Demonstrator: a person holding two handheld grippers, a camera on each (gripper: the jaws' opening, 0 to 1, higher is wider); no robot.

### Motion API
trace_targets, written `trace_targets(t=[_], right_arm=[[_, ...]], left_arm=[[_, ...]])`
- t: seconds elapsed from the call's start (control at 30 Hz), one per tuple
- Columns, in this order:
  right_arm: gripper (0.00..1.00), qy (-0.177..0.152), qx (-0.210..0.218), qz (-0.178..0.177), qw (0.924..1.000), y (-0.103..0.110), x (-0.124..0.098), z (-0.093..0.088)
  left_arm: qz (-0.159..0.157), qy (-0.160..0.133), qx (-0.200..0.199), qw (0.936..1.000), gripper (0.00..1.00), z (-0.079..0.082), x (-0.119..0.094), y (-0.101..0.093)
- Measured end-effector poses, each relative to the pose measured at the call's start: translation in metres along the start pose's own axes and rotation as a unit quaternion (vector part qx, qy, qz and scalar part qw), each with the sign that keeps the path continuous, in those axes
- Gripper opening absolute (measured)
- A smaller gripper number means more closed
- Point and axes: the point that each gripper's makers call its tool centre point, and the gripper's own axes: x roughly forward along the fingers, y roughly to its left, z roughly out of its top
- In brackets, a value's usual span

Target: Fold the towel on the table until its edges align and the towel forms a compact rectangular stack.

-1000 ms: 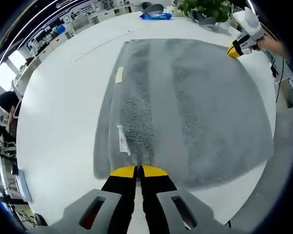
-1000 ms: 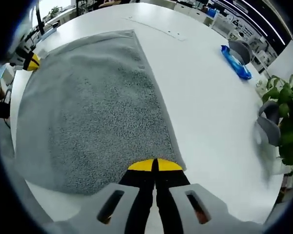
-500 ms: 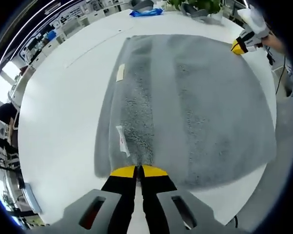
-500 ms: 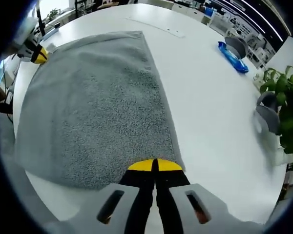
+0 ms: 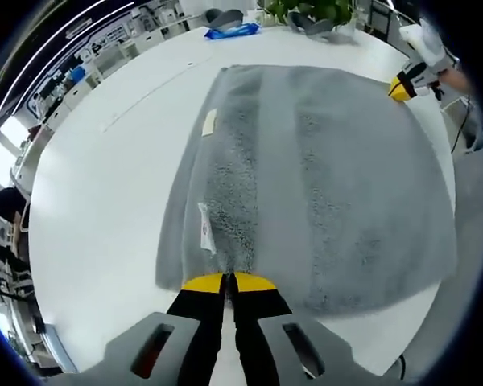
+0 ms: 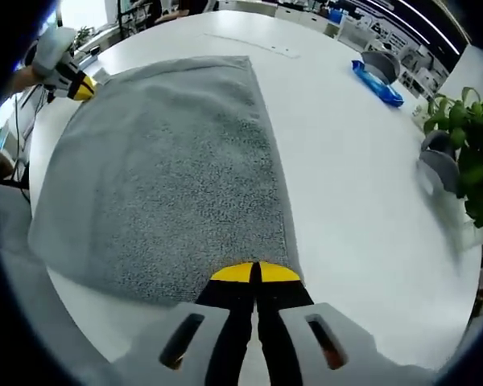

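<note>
Soft, limp towel point(image 5: 306, 177) should drape and sag between its corners, each apparently pinched in closed jaws: left gripper point(image 5: 229, 282), right gripper point(image 6: 253, 273), both at 6 o'clock.

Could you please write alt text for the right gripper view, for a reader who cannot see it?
The right gripper, jaws shut, pinches a corner of a grey towel spread on a white table. The left gripper holds the towel's far corner. A blue packet and a plant lie to the right.
</note>
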Motion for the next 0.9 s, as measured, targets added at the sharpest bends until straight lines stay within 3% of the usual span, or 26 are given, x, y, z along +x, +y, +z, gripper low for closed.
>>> trace_targets(t=[0.47,0.9], right_arm=[[0.0,-0.031,0.059,0.007,0.9977,0.013,-0.011,-0.02],[0.0,-0.04,0.063,0.013,0.9971,0.031,-0.02,-0.035]], left_arm=[[0.004,0.006,0.05,0.9987,0.03,0.016,0.008,0.005],[0.004,-0.006,0.076,0.9971,0.03,0.036,0.019,0.014]])
